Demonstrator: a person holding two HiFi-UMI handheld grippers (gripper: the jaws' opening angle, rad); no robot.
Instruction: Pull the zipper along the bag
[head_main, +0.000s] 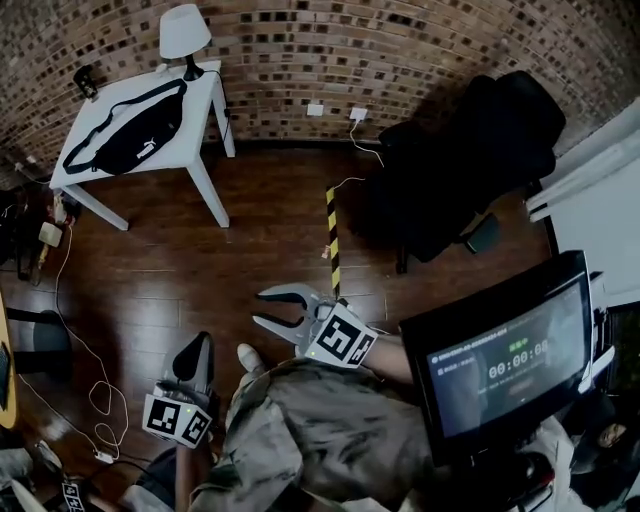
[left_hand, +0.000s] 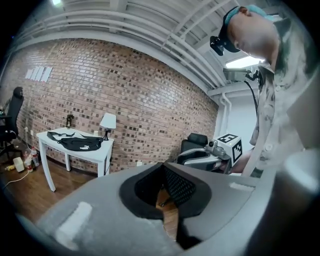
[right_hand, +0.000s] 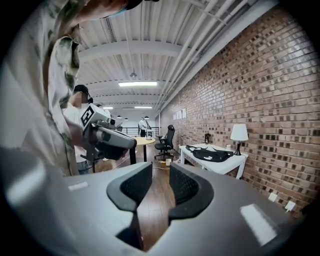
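A black waist bag (head_main: 125, 135) lies on a small white table (head_main: 205, 95) far off at the brick wall, beside a white lamp (head_main: 185, 35). Both grippers hang low near the person's body, well away from the bag. My right gripper (head_main: 260, 308) points toward the table, open, with nothing between its fingers. My left gripper (head_main: 198, 350) is lower left, its jaws together. In the left gripper view the bag (left_hand: 80, 143) is small at the left, and my left gripper (left_hand: 163, 172) has its tips touching. The right gripper view has the bag (right_hand: 212, 155) on the right, beyond my open right gripper (right_hand: 160, 182).
A black armchair (head_main: 470, 160) stands at the wall on the right. A monitor (head_main: 500, 360) is close at the lower right. Yellow-black tape (head_main: 332, 240) marks the wood floor, and white cables (head_main: 90, 390) trail at the left. An office chair (right_hand: 165, 142) and other people stand farther back.
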